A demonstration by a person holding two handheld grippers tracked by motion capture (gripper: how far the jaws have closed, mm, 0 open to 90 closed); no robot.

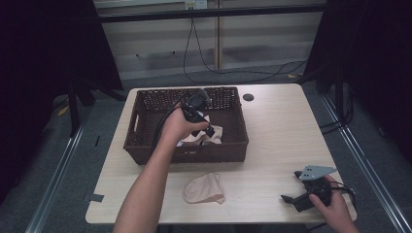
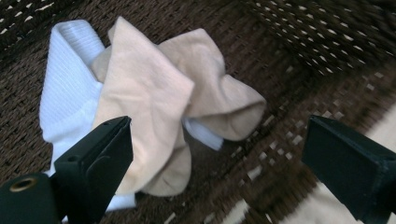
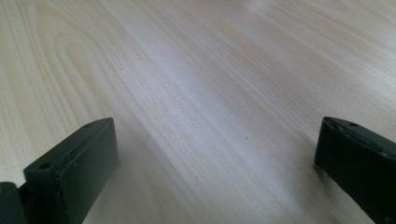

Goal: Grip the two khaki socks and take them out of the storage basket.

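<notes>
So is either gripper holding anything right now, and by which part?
Nothing is held. The left gripper is open over the socks in the basket; the right gripper is open over bare table.

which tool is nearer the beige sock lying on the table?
Left. The left tool hangs open inside the basket, just beyond the beige sock. The right tool rests open at the table's right edge, farther off.

Legible text: none | Labels, brands: none readable on the wicker basket point(image 1: 145, 145), the socks point(image 2: 154, 93) or the desk point(image 1: 282, 126) | Numbers, signs: none
</notes>
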